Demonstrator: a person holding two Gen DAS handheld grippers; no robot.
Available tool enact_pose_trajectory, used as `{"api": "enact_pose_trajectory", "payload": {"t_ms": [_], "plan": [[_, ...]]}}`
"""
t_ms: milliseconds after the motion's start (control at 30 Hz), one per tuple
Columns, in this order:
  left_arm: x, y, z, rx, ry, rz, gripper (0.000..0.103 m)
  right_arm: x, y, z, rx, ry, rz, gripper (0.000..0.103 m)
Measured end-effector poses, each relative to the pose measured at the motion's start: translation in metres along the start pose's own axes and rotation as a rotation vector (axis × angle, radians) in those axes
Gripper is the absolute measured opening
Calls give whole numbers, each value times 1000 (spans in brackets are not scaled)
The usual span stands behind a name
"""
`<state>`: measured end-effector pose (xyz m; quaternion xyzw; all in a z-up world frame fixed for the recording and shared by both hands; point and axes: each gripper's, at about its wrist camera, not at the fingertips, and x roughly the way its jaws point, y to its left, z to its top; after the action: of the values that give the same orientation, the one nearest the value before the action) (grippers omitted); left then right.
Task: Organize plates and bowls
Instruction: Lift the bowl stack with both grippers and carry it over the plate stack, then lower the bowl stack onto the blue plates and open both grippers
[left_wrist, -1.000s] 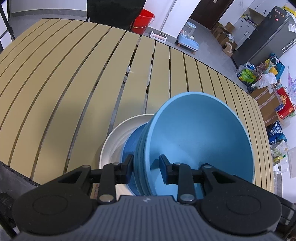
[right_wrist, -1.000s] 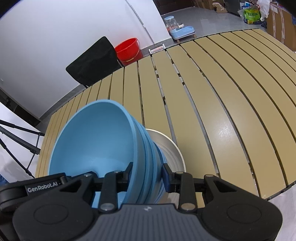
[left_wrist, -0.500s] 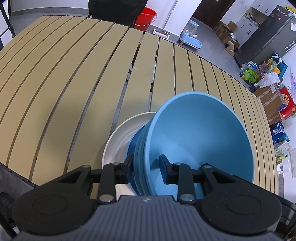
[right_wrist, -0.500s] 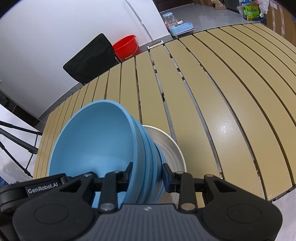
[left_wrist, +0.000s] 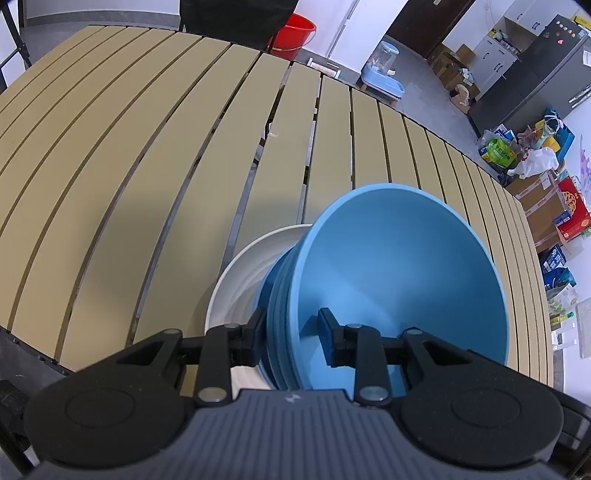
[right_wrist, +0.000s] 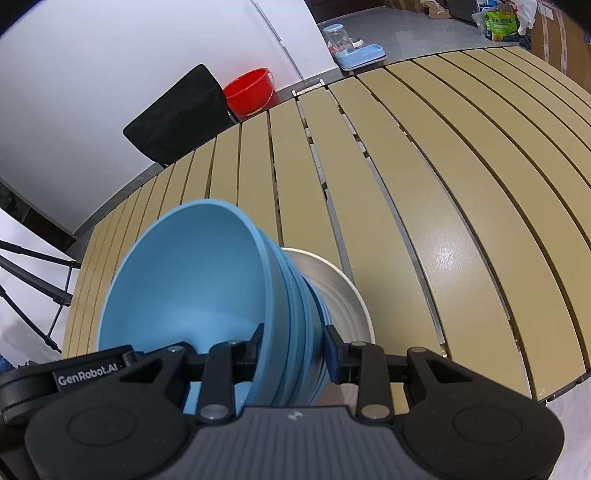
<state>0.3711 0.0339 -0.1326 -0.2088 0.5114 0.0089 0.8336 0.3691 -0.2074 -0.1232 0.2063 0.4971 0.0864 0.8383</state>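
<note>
Slatted tan table (left_wrist: 155, 155) underneath. Left gripper (left_wrist: 291, 334) and right gripper (right_wrist: 293, 350) both pinch the rim walls of a nested blue bowl stack (left_wrist: 399, 273) (opposite sides), sitting on a white plate (left_wrist: 243, 280) near the table's front edge.

slatted tan table (left_wrist: 155, 177) | white wall (right_wrist: 92, 66) | red bucket (right_wrist: 249, 90) | grey floor (left_wrist: 424, 85)

A slatted tan bench (left_wrist: 155, 177) fills most of both views. Past its far edge, a red bucket (right_wrist: 251, 90) sits on the floor beside a black chair back (right_wrist: 177, 114), upper left. A blue pet feeder (left_wrist: 382, 72) stands upper right, near a dark refrigerator (left_wrist: 532, 70).
</note>
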Motion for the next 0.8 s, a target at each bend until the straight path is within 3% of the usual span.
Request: {"api": "enact_pose_trajectory", "payload": {"t_ms": [800], "plan": [[-6,14,4,-35,-18,-17,34,2,4,5,15,0,-12,31]]}}
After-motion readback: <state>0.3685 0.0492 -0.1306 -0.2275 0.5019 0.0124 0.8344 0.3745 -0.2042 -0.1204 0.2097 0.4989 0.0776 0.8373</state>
